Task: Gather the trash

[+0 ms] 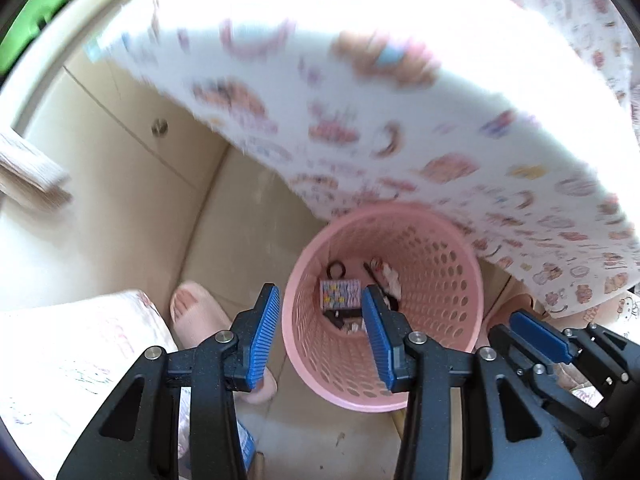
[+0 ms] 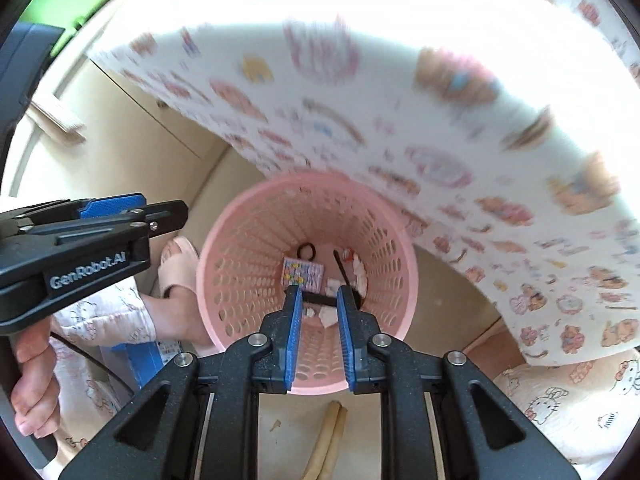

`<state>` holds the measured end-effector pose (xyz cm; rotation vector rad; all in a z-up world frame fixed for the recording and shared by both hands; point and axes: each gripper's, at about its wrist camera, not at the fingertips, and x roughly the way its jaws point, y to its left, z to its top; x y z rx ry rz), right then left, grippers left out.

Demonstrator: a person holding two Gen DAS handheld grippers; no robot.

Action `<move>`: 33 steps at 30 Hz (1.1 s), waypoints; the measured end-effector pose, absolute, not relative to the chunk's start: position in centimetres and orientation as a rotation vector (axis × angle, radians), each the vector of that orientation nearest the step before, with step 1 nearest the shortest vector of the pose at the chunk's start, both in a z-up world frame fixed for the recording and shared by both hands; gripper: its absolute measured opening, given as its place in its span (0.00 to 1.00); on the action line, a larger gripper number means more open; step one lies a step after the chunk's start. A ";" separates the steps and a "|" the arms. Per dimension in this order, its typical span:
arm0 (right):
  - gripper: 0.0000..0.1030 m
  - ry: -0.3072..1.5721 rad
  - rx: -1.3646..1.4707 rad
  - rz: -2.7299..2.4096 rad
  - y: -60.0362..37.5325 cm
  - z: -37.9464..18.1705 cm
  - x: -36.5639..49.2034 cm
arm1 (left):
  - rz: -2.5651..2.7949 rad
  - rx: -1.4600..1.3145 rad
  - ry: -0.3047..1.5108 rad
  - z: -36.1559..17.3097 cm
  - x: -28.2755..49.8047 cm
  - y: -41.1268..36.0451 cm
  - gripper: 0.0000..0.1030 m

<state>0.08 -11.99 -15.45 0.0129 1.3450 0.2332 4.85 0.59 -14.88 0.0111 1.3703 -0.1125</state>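
A pink perforated trash basket point(image 1: 436, 280) stands on the floor, also in the right wrist view point(image 2: 248, 240). In its bottom lie a small patterned packet point(image 1: 340, 295) point(image 2: 303, 274), a black hair tie point(image 2: 307, 251), a black stick point(image 2: 343, 270) and white scraps point(image 2: 360, 274). My left gripper point(image 1: 320, 312) is open and empty above the basket's near rim. My right gripper point(image 2: 319, 294) is open and empty over the basket; it also shows in the left wrist view point(image 1: 532, 336).
A table with a cartoon-print cloth point(image 1: 360, 120) point(image 2: 460, 140) overhangs the basket's far side. A foot in a pink slipper point(image 1: 200, 320) point(image 2: 176, 264) stands left of the basket. Beige cabinet doors point(image 1: 120, 140) are behind. Pale sticks point(image 2: 328, 440) lie on the floor.
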 end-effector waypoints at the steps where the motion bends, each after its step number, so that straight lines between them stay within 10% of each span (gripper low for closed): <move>1: 0.19 1.321 0.021 0.238 -12.2 -14.6 -0.1 | -0.120 0.009 1.346 -14.1 4.7 0.6 0.40; 17: 0.19 0.988 0.040 0.154 -15.6 -4.9 -1.8 | -0.080 0.022 0.933 -4.4 2.8 3.5 0.41; 22: 0.20 0.941 0.044 0.119 -16.5 -3.8 -1.6 | -0.069 0.056 0.830 -2.7 2.2 2.8 0.60; 28: 0.60 0.900 0.056 0.091 -17.2 -3.2 -1.7 | -0.078 0.052 0.755 -1.6 1.5 2.7 0.82; 33: 0.76 0.829 0.043 0.029 -17.6 -2.3 -2.2 | -0.069 0.069 0.687 -0.8 0.7 2.5 0.92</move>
